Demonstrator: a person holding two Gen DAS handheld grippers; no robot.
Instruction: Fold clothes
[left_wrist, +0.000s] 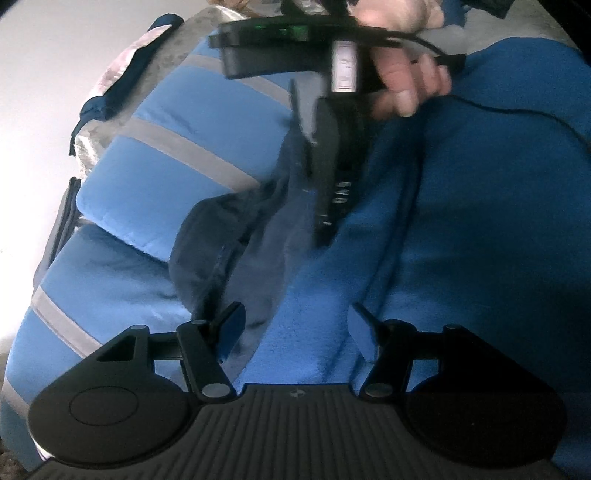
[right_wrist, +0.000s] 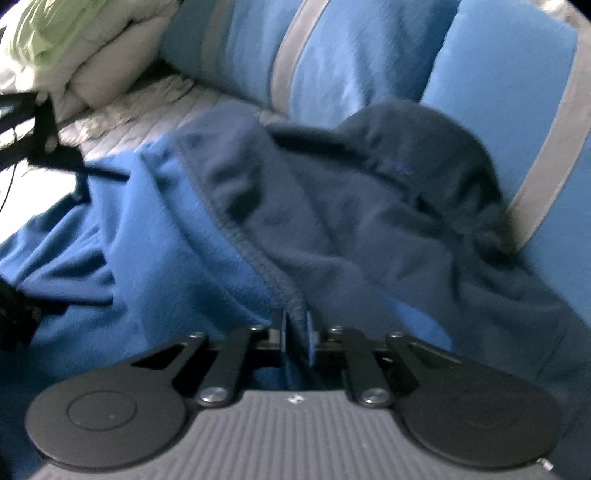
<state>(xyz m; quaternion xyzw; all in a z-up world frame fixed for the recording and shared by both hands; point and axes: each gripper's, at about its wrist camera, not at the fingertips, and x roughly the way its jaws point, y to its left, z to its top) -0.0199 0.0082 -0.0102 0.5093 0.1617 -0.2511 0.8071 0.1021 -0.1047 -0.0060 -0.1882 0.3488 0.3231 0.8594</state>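
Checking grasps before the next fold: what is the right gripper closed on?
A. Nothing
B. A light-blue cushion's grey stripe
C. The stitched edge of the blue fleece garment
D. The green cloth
C: in the right wrist view the right gripper has its jaws pinched together on the seamed edge of the blue fleece garment.

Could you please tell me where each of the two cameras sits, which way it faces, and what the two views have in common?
Left wrist: on the left gripper, jaws open, looking down over the blue fleece; the person's right hand shows, holding the right gripper.
Right wrist: on the right gripper, shut on the fleece's seam, facing its dark hood; no hand shows.
Shared: fleece, hood and striped cushions.
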